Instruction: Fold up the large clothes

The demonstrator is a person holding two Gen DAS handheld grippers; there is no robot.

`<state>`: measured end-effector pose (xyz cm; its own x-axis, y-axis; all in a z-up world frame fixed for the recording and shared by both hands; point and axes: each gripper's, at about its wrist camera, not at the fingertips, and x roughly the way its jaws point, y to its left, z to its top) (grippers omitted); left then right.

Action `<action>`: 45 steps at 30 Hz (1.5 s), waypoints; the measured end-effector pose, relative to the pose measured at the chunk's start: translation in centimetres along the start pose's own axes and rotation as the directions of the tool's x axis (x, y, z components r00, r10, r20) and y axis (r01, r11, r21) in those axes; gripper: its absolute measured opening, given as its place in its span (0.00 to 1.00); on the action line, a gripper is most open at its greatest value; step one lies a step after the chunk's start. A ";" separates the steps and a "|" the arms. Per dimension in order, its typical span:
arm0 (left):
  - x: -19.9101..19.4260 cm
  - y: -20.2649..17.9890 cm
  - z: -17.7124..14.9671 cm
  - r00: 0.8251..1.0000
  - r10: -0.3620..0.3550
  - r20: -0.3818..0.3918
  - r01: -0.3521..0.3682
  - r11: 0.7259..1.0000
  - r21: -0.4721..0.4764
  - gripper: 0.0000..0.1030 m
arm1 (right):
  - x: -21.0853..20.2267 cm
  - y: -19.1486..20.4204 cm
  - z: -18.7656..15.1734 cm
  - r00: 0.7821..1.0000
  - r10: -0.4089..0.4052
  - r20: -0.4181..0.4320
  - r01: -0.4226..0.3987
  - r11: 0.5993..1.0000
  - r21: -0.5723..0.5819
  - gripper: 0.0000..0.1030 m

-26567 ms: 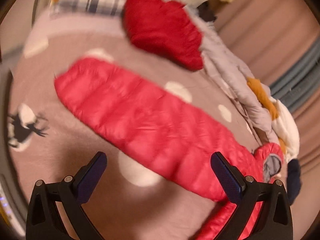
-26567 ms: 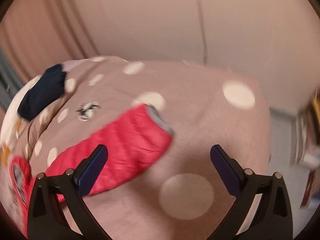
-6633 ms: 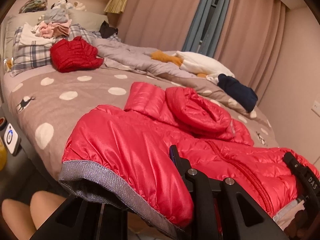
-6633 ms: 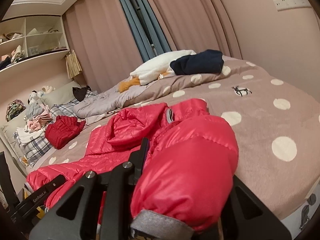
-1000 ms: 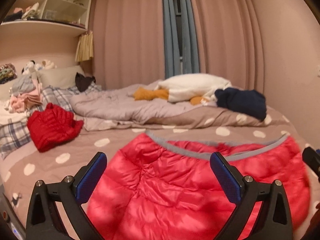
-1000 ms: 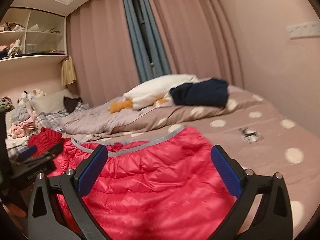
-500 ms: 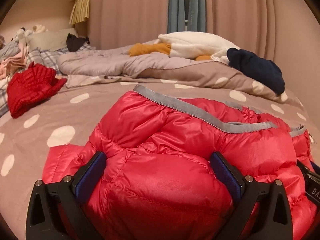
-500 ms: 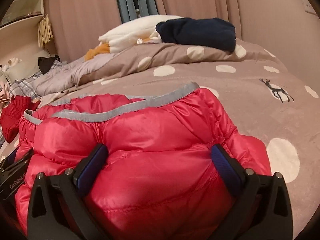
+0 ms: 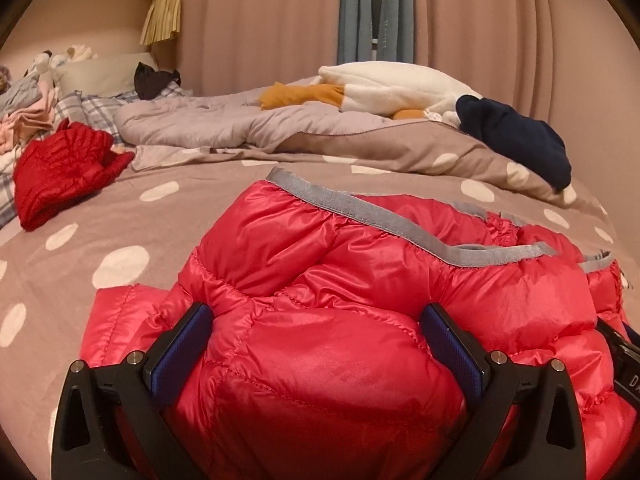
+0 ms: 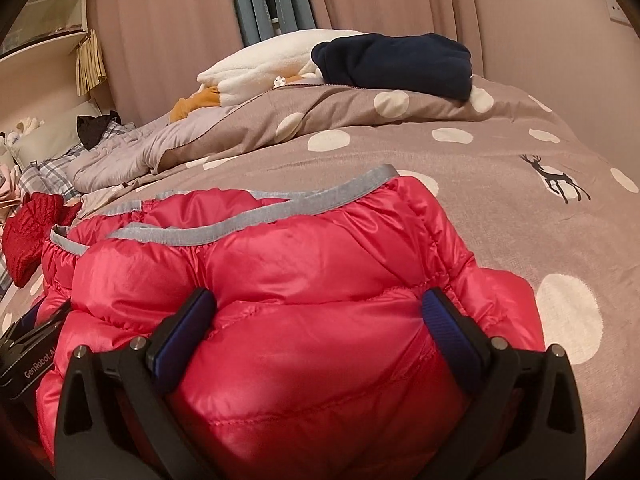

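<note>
Puffy shiny red down jacket with grey hem (image 9: 360,300) lies folded on near side of dotted brown bed cover (image 9: 120,216). Our left gripper (image 9: 320,340) and right gripper (image 10: 324,328): fingers wide, pressing down on puff, holding nothing. We think slippery puff may spring up, fold slides open.

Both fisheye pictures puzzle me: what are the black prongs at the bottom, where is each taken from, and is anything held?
The prongs are two-finger grippers that a person holds, one per hand, each with a camera looking along its fingers. One picture comes from the left gripper, the other from the right gripper. Both look across a bed with a polka-dot cover. On it lies a folded red puffer jacket with grey trim. Each gripper's jaws stand open with the jacket bulging between them, so it is pressed rather than pinched. Farther back lie a darker red garment and a navy one.
</note>
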<state>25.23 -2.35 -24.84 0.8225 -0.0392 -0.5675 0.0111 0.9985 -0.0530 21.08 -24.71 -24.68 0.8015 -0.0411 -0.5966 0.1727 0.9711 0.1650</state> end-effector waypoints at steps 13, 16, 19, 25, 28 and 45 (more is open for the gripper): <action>-0.4 -1.8 -0.2 0.989 0.144 0.040 -0.146 0.986 0.074 1.00 | 0.0 0.1 0.3 1.000 -0.016 0.010 0.016 1.000 -0.001 1.00; -0.7 -2.6 -0.4 0.976 0.209 0.068 -0.215 0.971 0.107 1.00 | 0.0 0.3 0.3 0.999 -0.029 0.014 0.029 1.000 -0.009 1.00; -0.9 -3.2 -0.5 0.959 0.265 0.100 -0.277 0.952 0.134 1.00 | -0.1 0.3 0.3 0.999 -0.030 0.015 0.030 1.000 -0.010 1.00; -1.0 -2.4 -0.6 0.964 0.245 0.103 -0.256 0.961 0.108 1.00 | -0.3 0.3 0.4 0.999 -0.029 0.023 0.030 1.000 -0.009 1.00; -1.1 -2.4 -0.6 0.965 0.240 0.104 -0.251 0.963 0.103 1.00 | -0.3 0.3 0.3 0.999 -0.030 0.023 0.030 1.000 -0.008 1.00; -1.3 -2.1 -0.4 0.974 0.205 0.094 -0.213 0.974 0.077 1.00 | -0.5 0.4 0.4 0.999 -0.024 0.025 0.024 1.000 -0.004 1.00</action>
<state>23.92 -4.45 -24.37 0.8569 0.1701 -0.4866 -0.1200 0.9839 0.1327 20.99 -24.39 -23.98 0.8112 -0.0705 -0.5805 0.1895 0.9708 0.1469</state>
